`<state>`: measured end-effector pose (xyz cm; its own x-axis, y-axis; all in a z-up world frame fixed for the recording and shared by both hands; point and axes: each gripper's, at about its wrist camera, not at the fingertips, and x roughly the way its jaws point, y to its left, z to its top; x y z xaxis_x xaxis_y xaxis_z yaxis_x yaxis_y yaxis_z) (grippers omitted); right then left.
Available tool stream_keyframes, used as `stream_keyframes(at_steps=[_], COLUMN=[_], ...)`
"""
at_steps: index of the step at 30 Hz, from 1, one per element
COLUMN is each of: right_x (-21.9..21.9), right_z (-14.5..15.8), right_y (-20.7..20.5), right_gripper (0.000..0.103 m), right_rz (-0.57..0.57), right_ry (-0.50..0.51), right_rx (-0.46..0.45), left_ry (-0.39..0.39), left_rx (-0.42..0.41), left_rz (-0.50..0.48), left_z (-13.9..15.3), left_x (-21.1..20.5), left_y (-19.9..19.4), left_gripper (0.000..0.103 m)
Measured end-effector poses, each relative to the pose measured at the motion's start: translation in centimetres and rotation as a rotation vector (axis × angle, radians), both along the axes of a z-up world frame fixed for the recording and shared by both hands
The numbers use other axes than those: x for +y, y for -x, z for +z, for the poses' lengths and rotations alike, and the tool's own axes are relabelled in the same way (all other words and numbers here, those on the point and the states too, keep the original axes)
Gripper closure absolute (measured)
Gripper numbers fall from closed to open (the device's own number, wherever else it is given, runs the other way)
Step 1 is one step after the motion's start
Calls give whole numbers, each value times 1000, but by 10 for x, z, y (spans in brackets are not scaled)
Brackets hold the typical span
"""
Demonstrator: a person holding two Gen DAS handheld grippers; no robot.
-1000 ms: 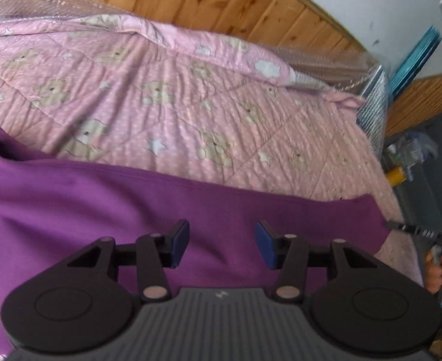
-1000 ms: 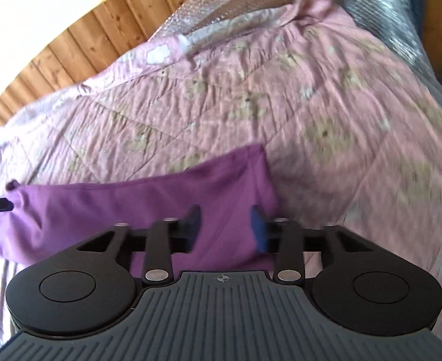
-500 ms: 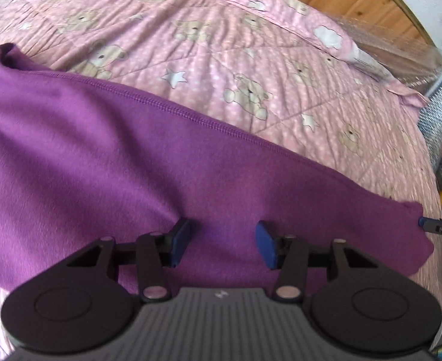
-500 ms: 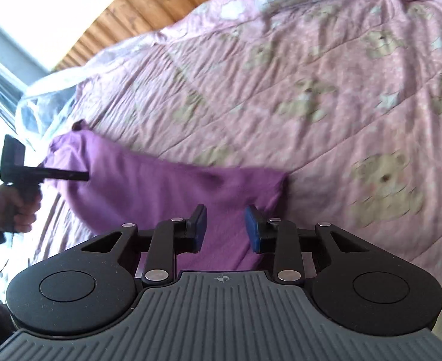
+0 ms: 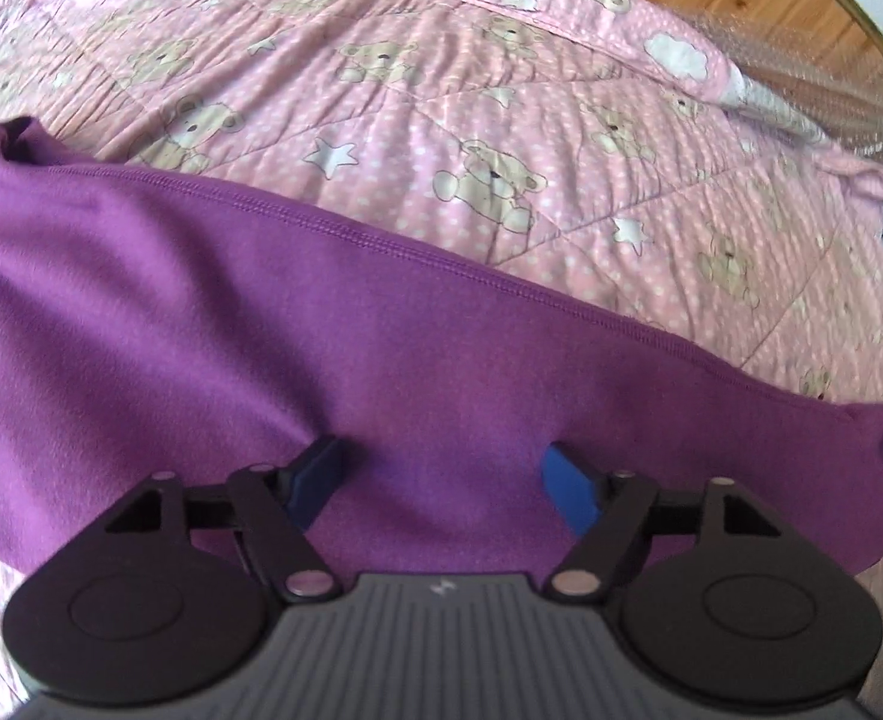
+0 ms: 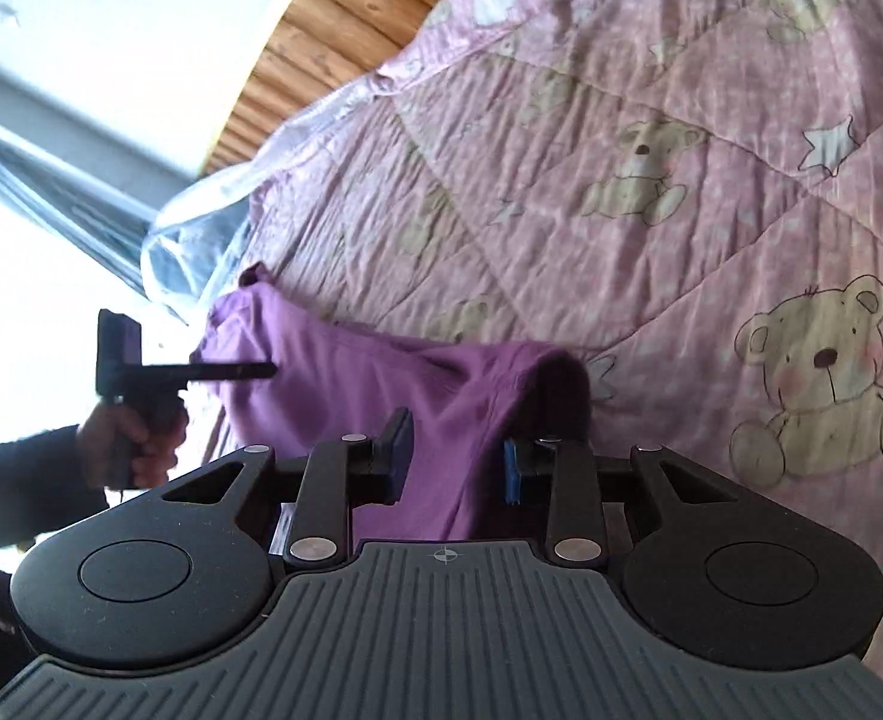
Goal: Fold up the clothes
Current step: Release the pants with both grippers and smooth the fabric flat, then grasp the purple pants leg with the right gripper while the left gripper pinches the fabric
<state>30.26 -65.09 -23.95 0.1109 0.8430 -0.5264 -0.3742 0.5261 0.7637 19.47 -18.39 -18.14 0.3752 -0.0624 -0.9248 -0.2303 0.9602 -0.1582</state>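
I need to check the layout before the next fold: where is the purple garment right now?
The purple garment lies spread across the near part of the pink teddy-bear quilt, just ahead of the open left gripper and the open right gripper.

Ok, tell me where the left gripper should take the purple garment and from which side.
Probably the far left corner of the purple garment, where the stitched hem ends. The cloth lies flat on the quilt, but that corner bunches up slightly, giving an edge to pinch. Bring the left gripper, jaws open, in low from the left end.
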Motion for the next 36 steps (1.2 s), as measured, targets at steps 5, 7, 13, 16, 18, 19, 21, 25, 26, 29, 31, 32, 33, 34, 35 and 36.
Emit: stream_keyframes(at_steps=[5,7,13,16,18,19,21,25,26,29,31,32,33,34,35,36], right_x=[-11,-22,-36,-54,-67,-73,-81,-80,-76,-63,-54,-50,-46,-41,-37,-41], right_z=[-14,-17,-36,-36,-25,-20,-11,-9,-8,-3,0,2,3,5,6,9], right_y=[-4,0,18,31,43,49,63,89,89,87,86,86,85,85,84,85], right_gripper=[101,103,101,79,58,58,59,57,56,56,61,91,99,99,100,101], right_rz=[-186,-307,-478,-522,-513,-508,-484,-431,-429,-420,-415,-412,-409,-406,-404,-436], right_ry=[-99,-134,-139,-177,-145,-129,-102,-110,-105,-89,-78,-72,-67,-62,-56,-108], right_rx=[42,45,114,151,123,108,98,138,130,106,90,82,74,66,59,103], left_ry=[-32,-36,-60,-56,-52,-52,-43,-10,1,23,16,4,-18,-51,-87,-130], left_rx=[10,17,31,37,25,2,-49,-99,-104,-131,-155,-170,-192,-221,-250,-291], left_rz=[-28,-32,-41,-14,7,-1,-58,-258,-308,-477,-595,-659,-724,-786,-833,-881], left_z=[0,-1,-1,3,12,20,35,49,48,42,36,32,30,27,24,22], left_x=[-3,-3,-5,-6,-9,-14,-32,-93,-109,-164,-197,-213,-229,-244,-256,-269], left_y=[1,1,-2,-3,-3,-2,0,-2,-3,-5,-1,3,6,10,14,20], left_gripper=[29,29,28,31,37,37,36,35,35,35,34,33,33,33,34,34])
